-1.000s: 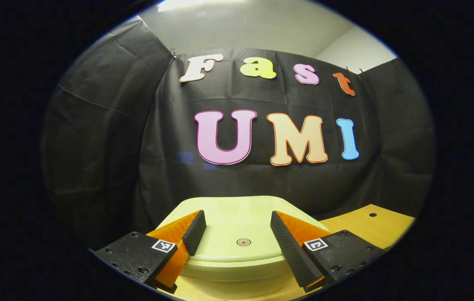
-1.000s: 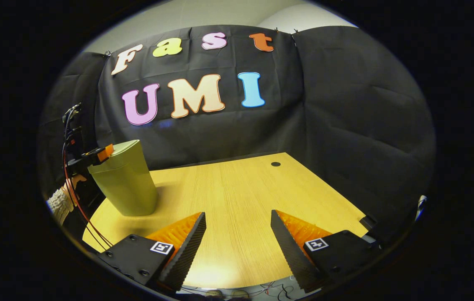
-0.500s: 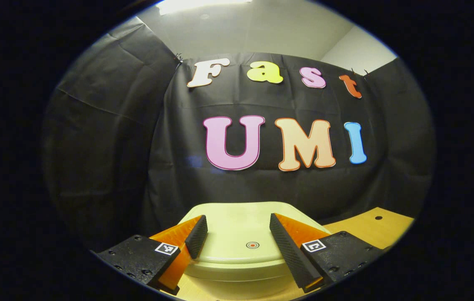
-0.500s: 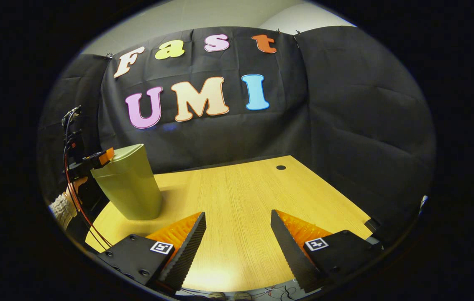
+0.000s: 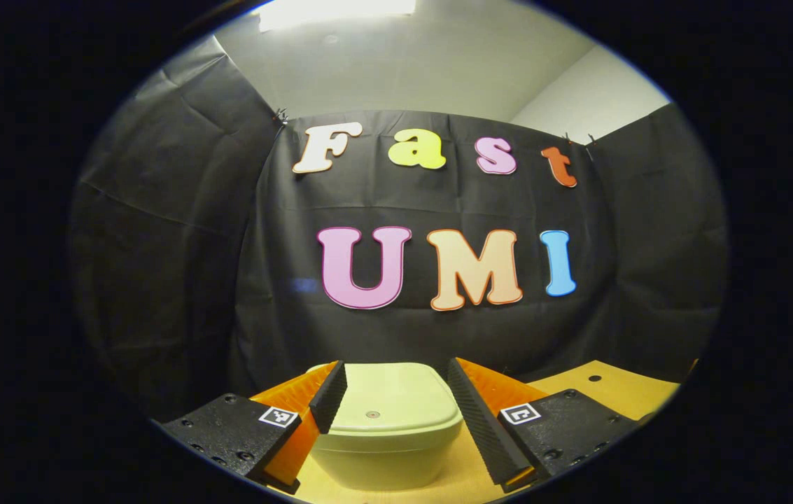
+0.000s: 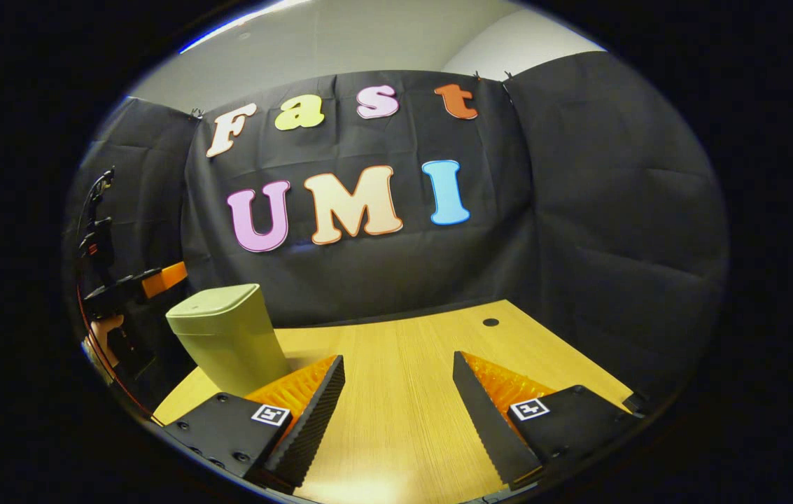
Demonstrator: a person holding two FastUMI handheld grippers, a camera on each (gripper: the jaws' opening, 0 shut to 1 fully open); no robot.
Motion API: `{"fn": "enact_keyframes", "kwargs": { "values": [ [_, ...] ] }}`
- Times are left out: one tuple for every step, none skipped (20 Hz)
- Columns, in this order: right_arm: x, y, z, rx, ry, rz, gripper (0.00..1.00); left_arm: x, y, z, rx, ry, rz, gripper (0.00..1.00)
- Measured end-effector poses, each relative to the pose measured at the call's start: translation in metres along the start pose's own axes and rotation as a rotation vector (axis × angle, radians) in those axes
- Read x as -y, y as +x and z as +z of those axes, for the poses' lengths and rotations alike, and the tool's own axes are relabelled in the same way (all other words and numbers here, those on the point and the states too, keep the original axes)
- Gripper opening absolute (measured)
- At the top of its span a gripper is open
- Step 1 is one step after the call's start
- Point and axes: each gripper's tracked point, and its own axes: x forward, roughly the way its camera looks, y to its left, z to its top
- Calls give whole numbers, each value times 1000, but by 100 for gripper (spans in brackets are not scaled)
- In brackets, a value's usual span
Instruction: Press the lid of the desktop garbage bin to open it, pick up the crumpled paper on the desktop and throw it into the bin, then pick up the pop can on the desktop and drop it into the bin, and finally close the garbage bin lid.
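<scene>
Seemingly shut, the pale green plastic desktop bin [image 5: 386, 427] sits low in the centre of the left gripper view, its flat lid [image 5: 383, 404] level on the rim. It lies straight ahead of the left gripper [image 5: 389, 397], whose parted fingers hold nothing. In the right gripper view the bin [image 6: 228, 339] stands lower left on the wooden desk [image 6: 431, 392], off to the side of the right gripper [image 6: 398, 395], likewise spread and empty. So the left looks nearer for any lid press.

Parted tongs [image 5: 390, 409] above closed green bin [image 5: 386, 437].
</scene>
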Motion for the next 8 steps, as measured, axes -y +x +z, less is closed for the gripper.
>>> {"fn": "enact_keyframes", "kwargs": {
  "values": [
    [-2, 1, 3, 5, -4, 7, 98, 10, -11, 1, -3, -23, -15, 89],
    [-4, 1, 4, 11, -5, 13, 98, 20, -22, -1, -6, -53, -26, 89],
    [-5, 1, 4, 14, -3, 18, 98, 30, -32, -5, -19, -81, -39, 89],
    [-6, 2, 4, 15, 1, 25, 98, 39, -43, -10, -31, -101, -45, 92],
    [-8, 2, 4, 12, 6, 32, 98, 44, -50, -14, -43, -112, -46, 89],
    [-10, 0, 4, 13, 9, 39, 98, 48, -57, -18, -52, -118, -48, 89],
    [-10, -1, 4, 16, 8, 42, 94, 54, -62, -20, -60, -124, -56, 89],
    [-10, -2, 3, 19, 7, 43, 98, 61, -66, -22, -65, -128, -68, 89]
  ]
}}
